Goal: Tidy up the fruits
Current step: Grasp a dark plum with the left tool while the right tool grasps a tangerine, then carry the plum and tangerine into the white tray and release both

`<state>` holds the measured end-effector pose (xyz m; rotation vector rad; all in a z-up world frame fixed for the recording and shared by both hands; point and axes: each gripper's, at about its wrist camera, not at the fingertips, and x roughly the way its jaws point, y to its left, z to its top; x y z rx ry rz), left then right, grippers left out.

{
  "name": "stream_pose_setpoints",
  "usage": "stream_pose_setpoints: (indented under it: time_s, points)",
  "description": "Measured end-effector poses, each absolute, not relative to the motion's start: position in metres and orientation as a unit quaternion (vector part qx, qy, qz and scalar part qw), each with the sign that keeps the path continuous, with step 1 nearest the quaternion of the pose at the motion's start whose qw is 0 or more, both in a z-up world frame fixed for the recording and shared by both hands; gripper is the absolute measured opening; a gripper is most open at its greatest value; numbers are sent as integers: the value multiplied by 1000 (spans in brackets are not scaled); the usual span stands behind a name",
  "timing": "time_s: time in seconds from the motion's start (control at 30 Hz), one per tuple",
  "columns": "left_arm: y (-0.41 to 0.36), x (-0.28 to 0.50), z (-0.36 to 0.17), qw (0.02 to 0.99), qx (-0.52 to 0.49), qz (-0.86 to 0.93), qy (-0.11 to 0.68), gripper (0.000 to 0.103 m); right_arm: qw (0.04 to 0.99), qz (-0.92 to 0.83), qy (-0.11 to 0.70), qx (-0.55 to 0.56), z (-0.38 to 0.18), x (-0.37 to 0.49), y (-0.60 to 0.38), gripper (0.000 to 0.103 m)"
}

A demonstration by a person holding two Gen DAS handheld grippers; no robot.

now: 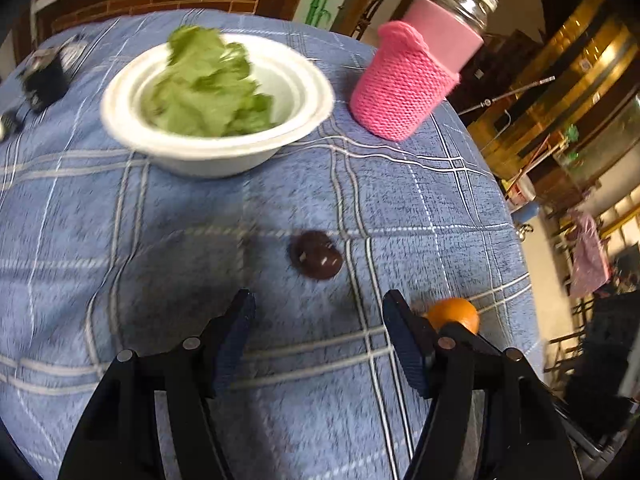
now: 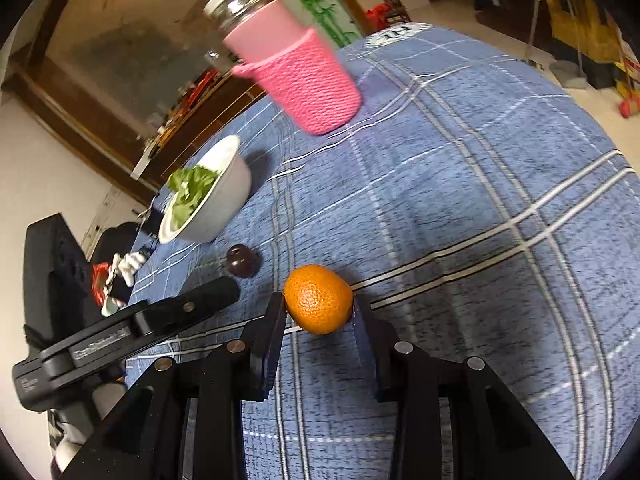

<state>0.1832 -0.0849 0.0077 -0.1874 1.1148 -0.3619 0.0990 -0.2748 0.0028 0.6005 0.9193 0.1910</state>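
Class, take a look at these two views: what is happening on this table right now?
A person works two hand-held grippers over a blue checked tablecloth. The right gripper has its fingers on either side of an orange, seemingly gripping it. The left gripper is open and empty, just short of a small dark fruit. Behind stand a white bowl of green leaves and a jar in a pink knitted sleeve.

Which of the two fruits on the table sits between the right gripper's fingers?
The orange mandarin, framed by the right gripper. The dark purple fruit lies apart, closer to the white bowl.
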Motion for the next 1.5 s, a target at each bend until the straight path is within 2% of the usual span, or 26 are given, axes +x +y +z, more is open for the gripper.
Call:
stream_pose_setpoints:
  time_s: [0.13, 0.17, 0.23, 0.27, 0.53, 0.7, 0.83, 1.1, 1.3, 1.5]
  points:
    - [-107, 189, 3, 845, -32, -157, 509, 65, 849, 86, 430, 295, 5, 97, -278, 36]
    - [-111, 188, 3, 850, -15, -152, 504, 61, 850, 84, 429, 294, 6, 97, -279, 36]
    - [-112, 187, 4, 857, 0, -140, 496, 29, 851, 81, 428, 294, 6, 96, -277, 36]
    - [-110, 187, 5, 853, -6, -151, 499, 22, 851, 80, 428, 294, 6, 96, -277, 36]
    - [-49, 153, 31, 852, -77, -159, 493, 22, 861, 88, 422, 269, 12, 92, -270, 36]
    - [7, 109, 50, 867, -76, -130, 475, 22, 866, 106, 415, 257, 16, 86, -263, 36]
    - [80, 63, 68, 882, -99, -78, 453, 22, 872, 113, 410, 241, 18, 78, -256, 36]
    - [265, -67, 97, 902, -223, 39, 368, 23, 886, 109, 402, 202, 25, 59, -235, 36]
    - [355, -123, 86, 892, -261, 116, 350, 23, 876, 154, 421, 179, 34, 34, -171, 37]
    - [374, -137, 65, 892, -259, 115, 353, 23, 841, 290, 438, 132, 60, -1, -35, 38]
